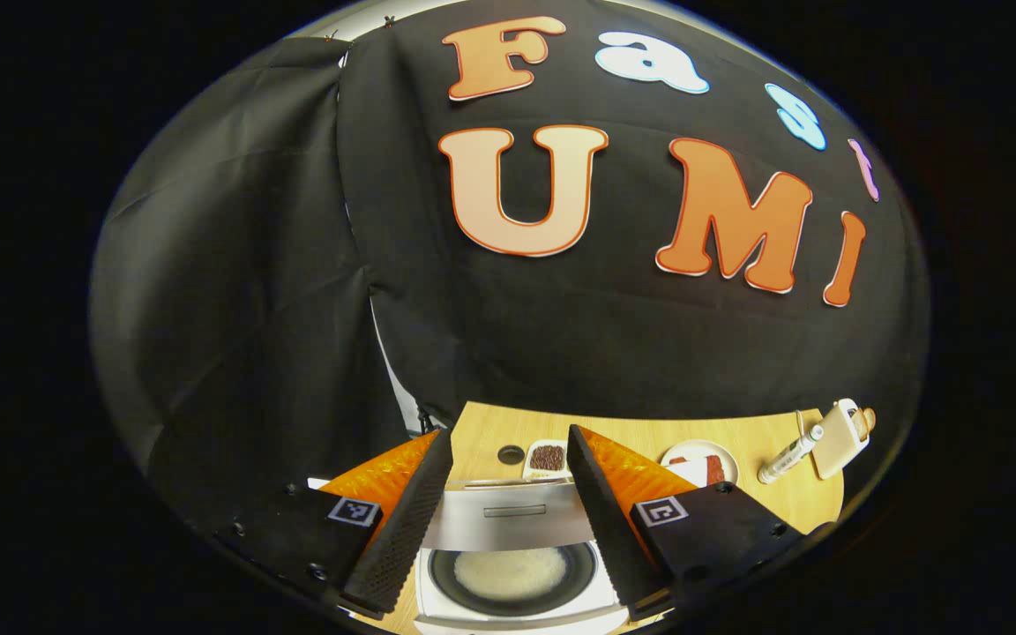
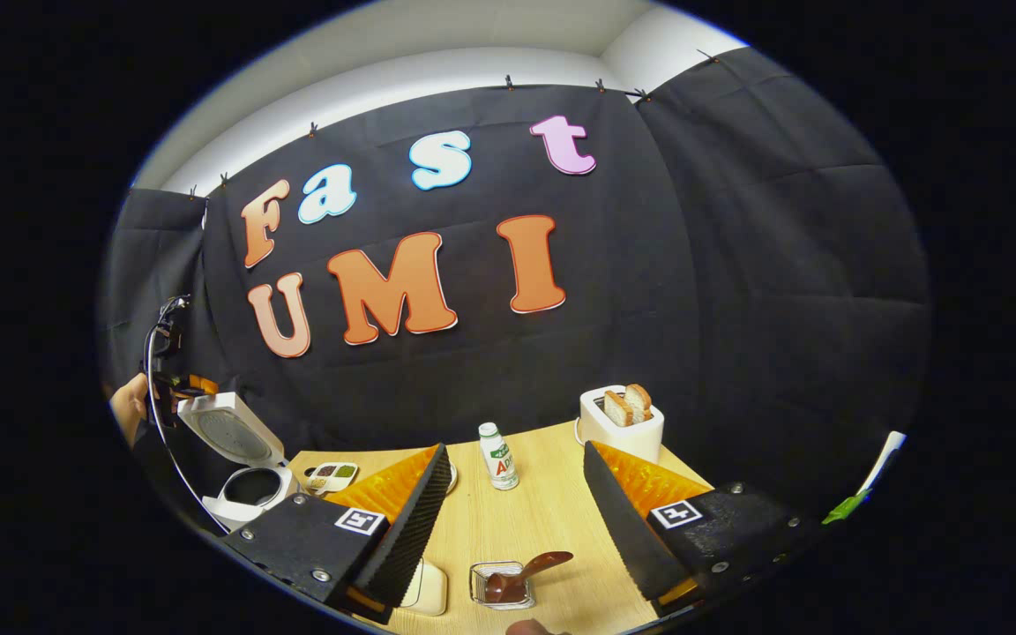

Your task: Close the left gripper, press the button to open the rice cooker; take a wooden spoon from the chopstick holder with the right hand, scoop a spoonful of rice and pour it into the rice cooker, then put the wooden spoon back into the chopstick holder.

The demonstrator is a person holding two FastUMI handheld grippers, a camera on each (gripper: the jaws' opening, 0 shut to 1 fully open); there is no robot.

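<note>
Your left tool hangs spread above the rice cooker, whose lid stands open with white rice in the pot. Your right tool is spread too, empty, over the worktop; the wooden spoon lies in a small clear holder just below it, near a bottle and a toaster

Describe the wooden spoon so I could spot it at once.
Start at the white toaster holding bread at the back of the wooden table, then come forward past the small white bottle. Near the front edge sits a clear square holder; the dark brown spoon leans out of it, the only utensil there.
</note>
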